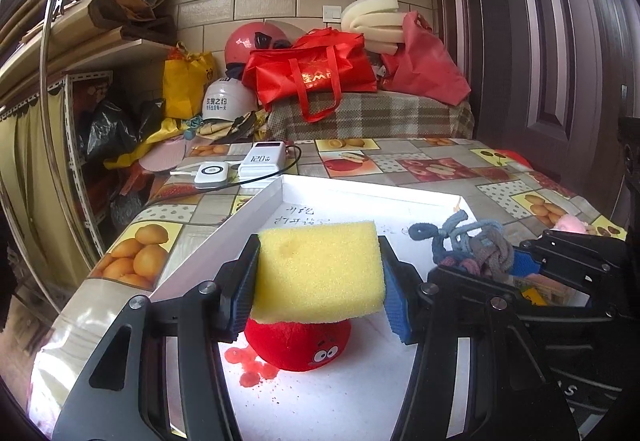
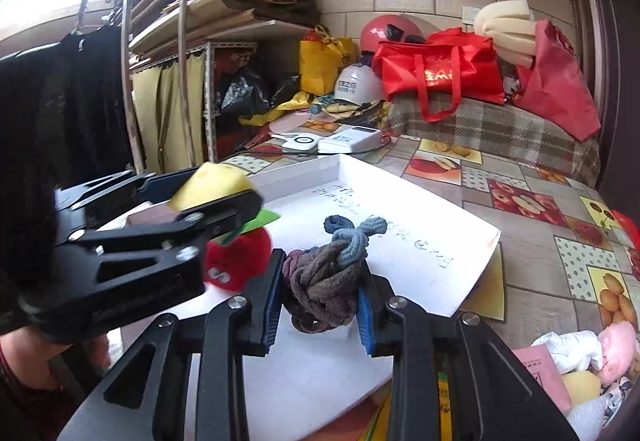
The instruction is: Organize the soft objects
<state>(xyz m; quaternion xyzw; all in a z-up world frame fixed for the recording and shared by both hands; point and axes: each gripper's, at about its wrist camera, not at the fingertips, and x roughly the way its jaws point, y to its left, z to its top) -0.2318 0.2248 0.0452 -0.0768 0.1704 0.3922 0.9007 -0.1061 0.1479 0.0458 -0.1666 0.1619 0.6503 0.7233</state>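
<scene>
The left gripper (image 1: 320,281) has its blue pads pressed against the two short ends of a yellow sponge (image 1: 320,271), jaws partly apart and filled by the block, which is carried clear of the surface below. Directly under the sponge, inside a shallow white tray (image 1: 280,189), sits a red plush toy (image 1: 298,345) with cartoon eyes (a green leaf tag on it shows from the right wrist view), beside some red stains on the tray floor. The right gripper (image 2: 318,305) is closed narrowly on a knotted bundle of hair ties (image 2: 324,281) in brown, purple and grey-blue, with blue loops sticking out past the fingertips; the bundle hangs just above the near part of the tray, to the right of the plush toy. The two grippers are close together, side by side over the tray. The tray rests on a table covered with a fruit-patterned cloth (image 1: 440,169). At the table's far side lie two white power banks (image 1: 262,161), and near its right edge is a small heap of pink and white soft things (image 2: 592,353). Behind the table are red bags (image 1: 316,77), helmets and rolled foam.
</scene>
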